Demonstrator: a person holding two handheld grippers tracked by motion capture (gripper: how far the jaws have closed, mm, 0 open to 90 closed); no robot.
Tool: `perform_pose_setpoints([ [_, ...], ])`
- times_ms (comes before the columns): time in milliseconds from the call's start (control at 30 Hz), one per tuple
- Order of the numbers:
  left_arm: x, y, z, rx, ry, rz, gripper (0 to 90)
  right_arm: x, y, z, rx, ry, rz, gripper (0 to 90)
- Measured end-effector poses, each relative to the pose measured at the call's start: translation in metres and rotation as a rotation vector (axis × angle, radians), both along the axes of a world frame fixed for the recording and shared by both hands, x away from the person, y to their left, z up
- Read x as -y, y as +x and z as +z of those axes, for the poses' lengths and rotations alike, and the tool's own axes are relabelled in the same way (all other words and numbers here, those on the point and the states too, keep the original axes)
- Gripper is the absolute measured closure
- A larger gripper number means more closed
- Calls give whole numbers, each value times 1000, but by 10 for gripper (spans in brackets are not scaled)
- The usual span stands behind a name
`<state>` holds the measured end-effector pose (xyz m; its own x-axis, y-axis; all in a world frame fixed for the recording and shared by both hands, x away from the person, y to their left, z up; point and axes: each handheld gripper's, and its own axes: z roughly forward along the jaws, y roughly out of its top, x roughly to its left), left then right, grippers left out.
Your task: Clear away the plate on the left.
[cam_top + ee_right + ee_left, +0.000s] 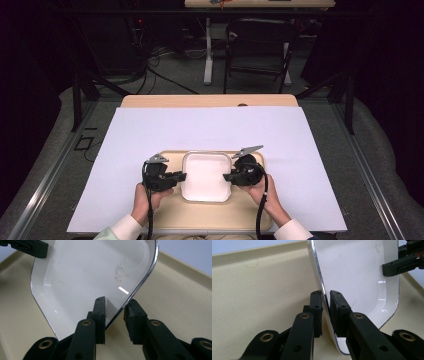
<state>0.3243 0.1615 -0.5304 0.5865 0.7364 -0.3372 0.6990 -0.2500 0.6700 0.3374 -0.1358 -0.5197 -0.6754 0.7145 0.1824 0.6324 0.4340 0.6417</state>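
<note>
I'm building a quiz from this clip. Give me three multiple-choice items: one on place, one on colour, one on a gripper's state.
1. Where does the white dish sit?
A on the beige tray
B on the floor
C on the chair

2. What colour is the sheet covering the table?
A red
B white
C green

3. How does the left gripper stand?
A wide open, away from the dish
B shut on the dish's rim
C lying on the floor

Answers: 1 A, tray surrounds the dish; 2 B, pale sheet around the tray; 3 B, jaws pinch the rim from both sides.

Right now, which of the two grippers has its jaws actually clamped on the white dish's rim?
The left gripper: its jaws pinch the white dish rim. The right gripper straddles the opposite rim with a gap.
</note>
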Motion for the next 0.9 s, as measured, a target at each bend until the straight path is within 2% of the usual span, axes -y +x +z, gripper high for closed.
perform_pose_setpoints([
  [67, 0, 1, -1, -10, 6, 0, 795, -1, 1, -2, 3, -15, -2, 712],
  [300, 1, 3, -4, -18, 18, 5, 783, -1, 5, -7, -12, -17, -2, 702],
  [433, 3, 2, -3, -1, 48, 1, 779, -1, 6, -8, -20, -11, -2, 698],
  [900, 2, 6, -8, -28, 48, -9, 767, 0, 8, -12, -49, -3, 0, 666],
])
